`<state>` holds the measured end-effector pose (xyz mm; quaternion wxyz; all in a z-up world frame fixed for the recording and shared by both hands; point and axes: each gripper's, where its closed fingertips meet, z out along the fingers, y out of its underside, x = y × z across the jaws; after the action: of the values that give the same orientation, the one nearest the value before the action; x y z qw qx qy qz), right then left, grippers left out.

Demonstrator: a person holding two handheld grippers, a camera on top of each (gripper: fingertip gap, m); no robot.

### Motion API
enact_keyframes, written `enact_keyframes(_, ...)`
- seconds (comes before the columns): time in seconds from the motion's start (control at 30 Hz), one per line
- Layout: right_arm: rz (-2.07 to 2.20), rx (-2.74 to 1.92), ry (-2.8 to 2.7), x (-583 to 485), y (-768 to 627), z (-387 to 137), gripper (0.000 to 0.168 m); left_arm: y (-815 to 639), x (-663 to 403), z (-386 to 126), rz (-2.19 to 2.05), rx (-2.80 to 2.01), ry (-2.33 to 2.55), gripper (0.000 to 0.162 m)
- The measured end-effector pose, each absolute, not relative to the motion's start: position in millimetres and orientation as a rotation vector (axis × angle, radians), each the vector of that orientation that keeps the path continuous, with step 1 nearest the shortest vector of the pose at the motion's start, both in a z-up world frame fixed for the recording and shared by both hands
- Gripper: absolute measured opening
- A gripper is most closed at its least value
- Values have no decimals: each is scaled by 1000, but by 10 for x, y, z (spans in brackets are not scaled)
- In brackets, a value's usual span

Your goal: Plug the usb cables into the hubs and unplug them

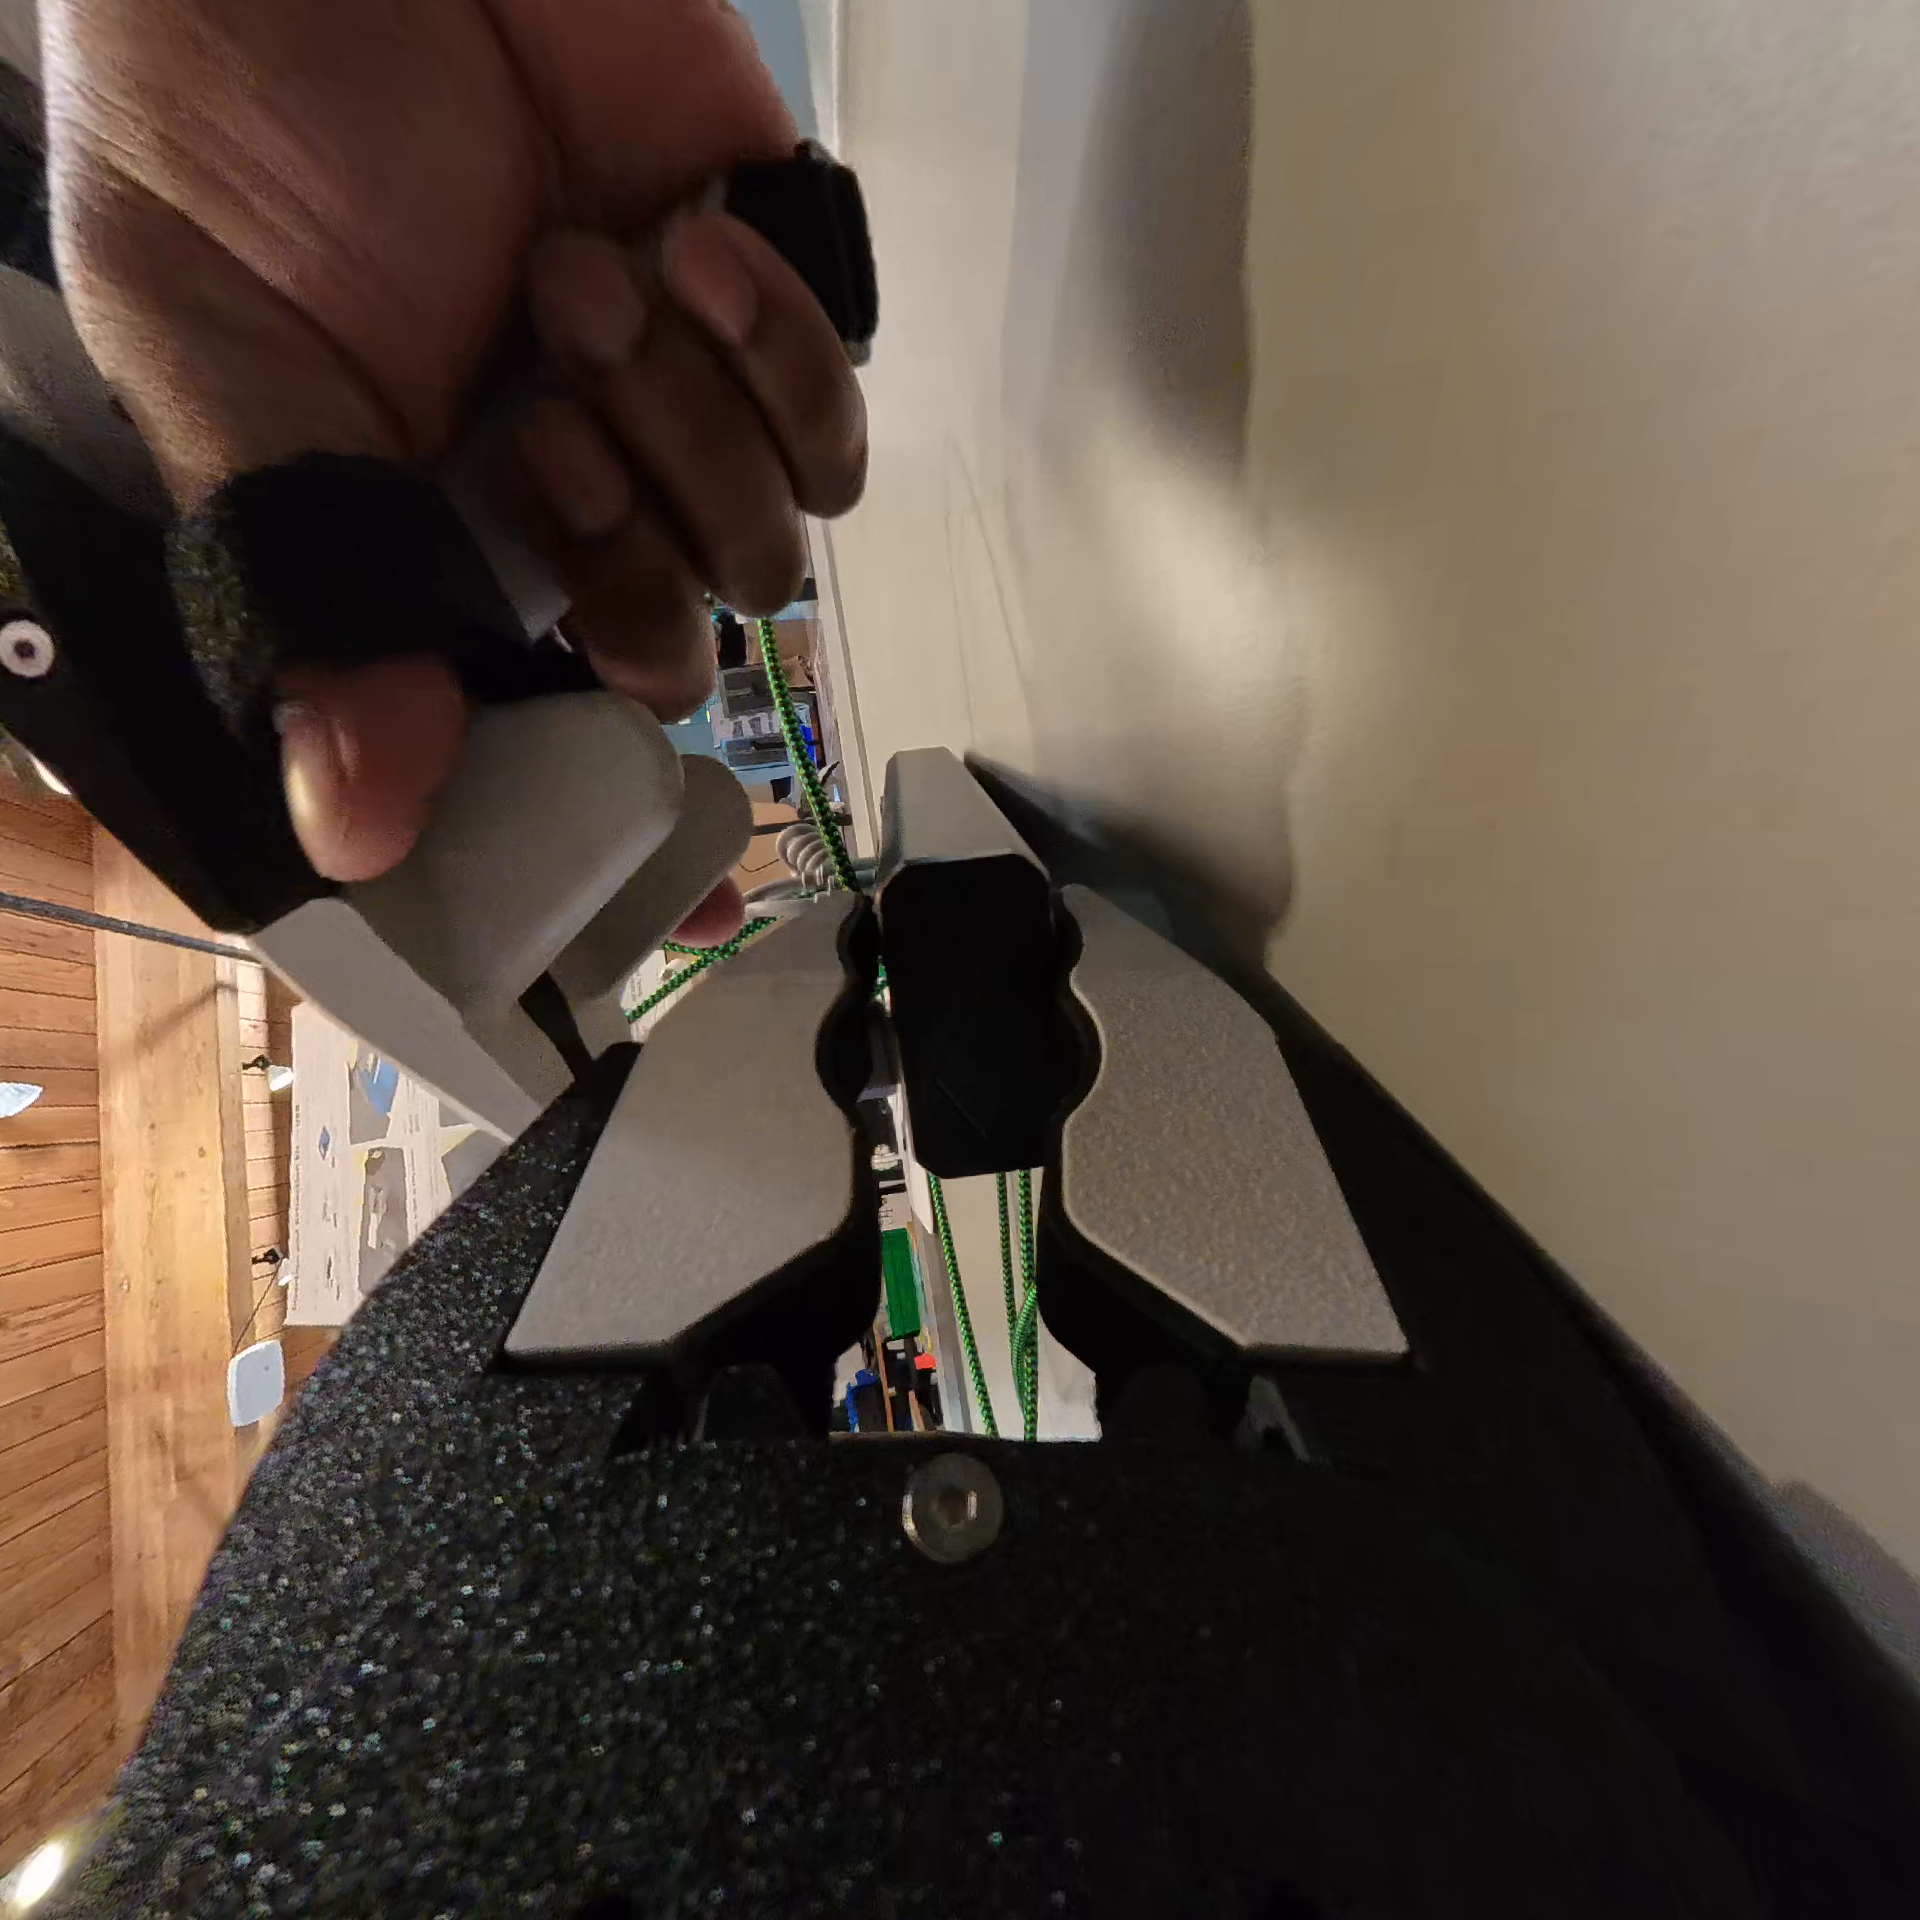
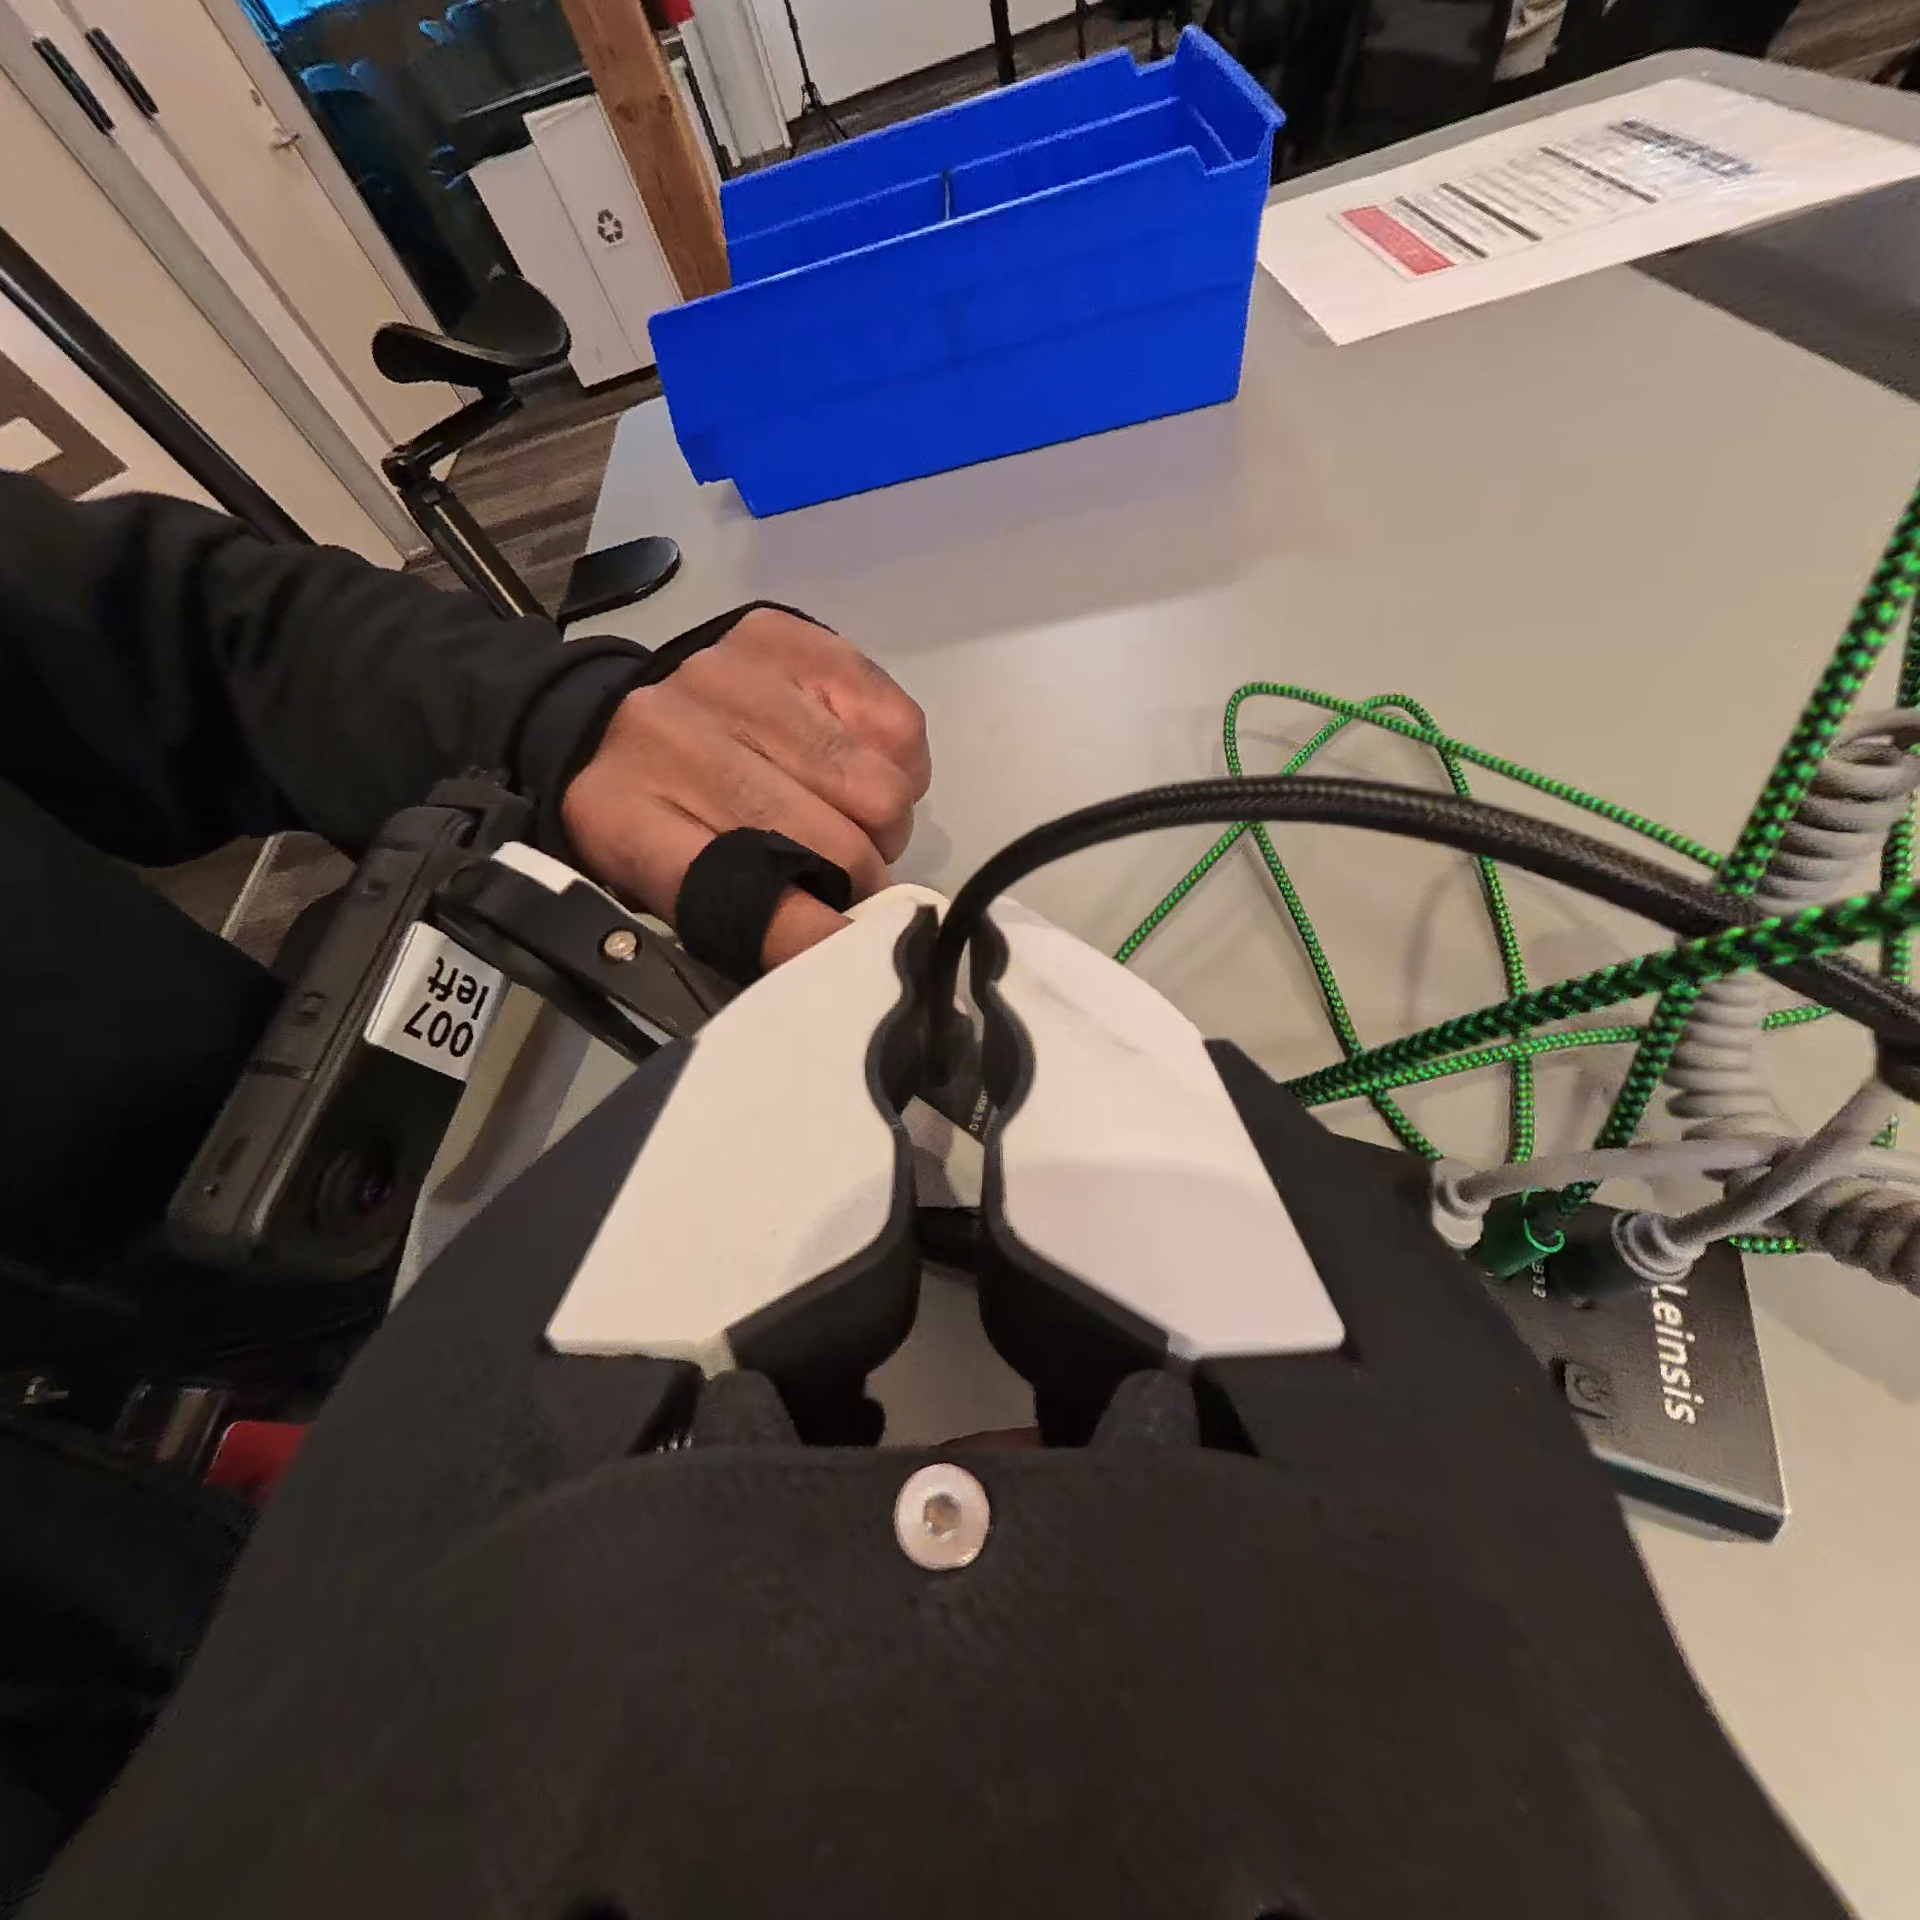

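My left gripper [image 1: 966,914] is shut on the end of a black and grey hub [image 1: 971,1049], held sideways close to the pale table [image 1: 1558,727]. My right gripper [image 2: 954,940] is shut on a black plug with a black braided cable [image 2: 1351,821] arching off to the right. The right gripper [image 1: 644,862] and its hand sit just left of the held hub in the left wrist view. Whether plug and hub are joined is hidden. A second dark hub [image 2: 1673,1382] lies on the table with a green braided cable [image 2: 1382,935] and a grey coiled cable [image 2: 1766,935] at it.
A blue bin [image 2: 966,312] stands at the table's far side, and a printed sheet [image 2: 1558,187] lies at the far right. The left hand [image 2: 748,748] and a black sleeve fill the left. Loose green loops spread over the table's middle right. One gripper's finger ends stand about 7 cm off the other's.
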<state>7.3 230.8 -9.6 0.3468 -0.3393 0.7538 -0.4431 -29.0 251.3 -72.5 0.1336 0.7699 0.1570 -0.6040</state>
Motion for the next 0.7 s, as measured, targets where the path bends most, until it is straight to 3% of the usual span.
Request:
enact_keyframes(0.2,-1169,-921,1942,-24,2337,-98,4,2667,-127,-684,-1864,2464,548,24)
enact_keyframes(0.27,-1175,-935,1953,-100,2350,-142,3,2755,-64,-555,-1975,2583,646,10)
enact_keyframes(0.4,-1184,-936,1962,-261,2353,-222,3,2696,-62,-182,-2154,2801,1281,21)
enact_keyframes(0.6,-1201,-932,1928,-341,2335,-229,3,2480,-419,-415,-1353,3229,1748,42)
enact_keyframes(0.7,-1236,-923,1904,-354,2326,-192,3,2418,-642,-603,-1069,3251,1803,42)
